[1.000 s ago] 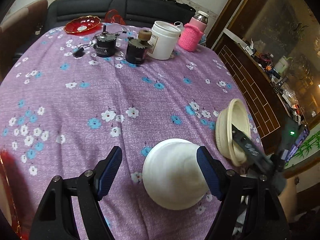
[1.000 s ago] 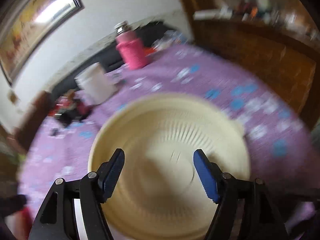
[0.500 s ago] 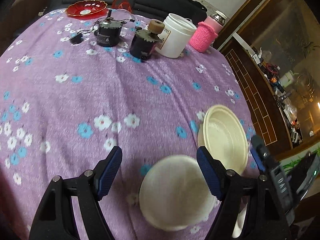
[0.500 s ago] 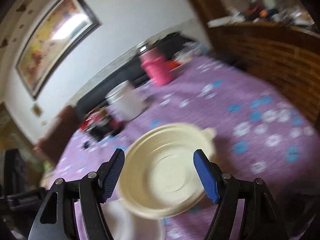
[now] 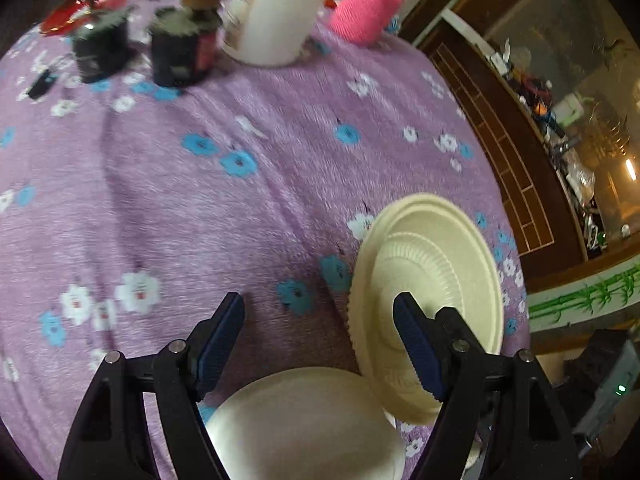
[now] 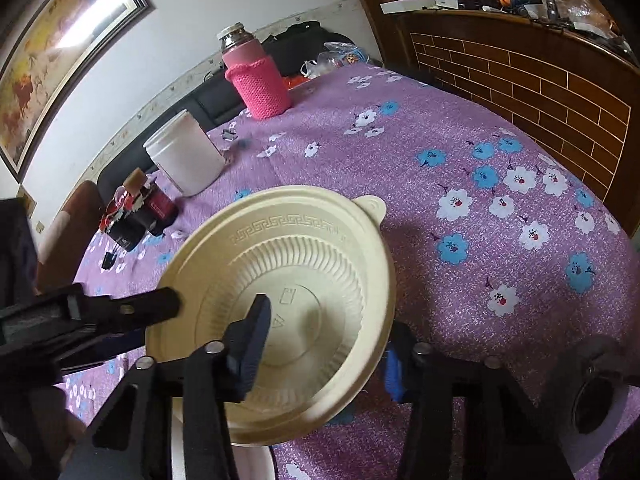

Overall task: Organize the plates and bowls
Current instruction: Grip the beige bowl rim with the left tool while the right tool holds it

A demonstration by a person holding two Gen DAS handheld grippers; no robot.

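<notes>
White bowl (image 5: pixel 304 420) partly hidden behind left gripper (image 5: pixel 320 344) fingers (image 5: pixel 220 336).

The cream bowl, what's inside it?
The cream bowl shows only bare ribbed walls and stamped marks on its bottom. The right hand-held gripper has one finger reaching inside, covering a patch of the wall.

The cream bowl (image 6: pixel 304 280) looks like matt moulded plastic or pulp, ribbed on its wall and embossed with a key pattern on the rim; the white bowl (image 5: pixel 308 424) beside it is smooth and matt; the tablecloth (image 6: pixel 460 168) is soft purple cloth with a fine nap and printed flowers. The flask (image 6: pixel 256 76) wears a pink knitted sleeve under a shiny metal cap; the white tub (image 6: pixel 186 158) is smooth plastic; the cabinet (image 6: pixel 540 76) is glossy varnished wood.
</notes>
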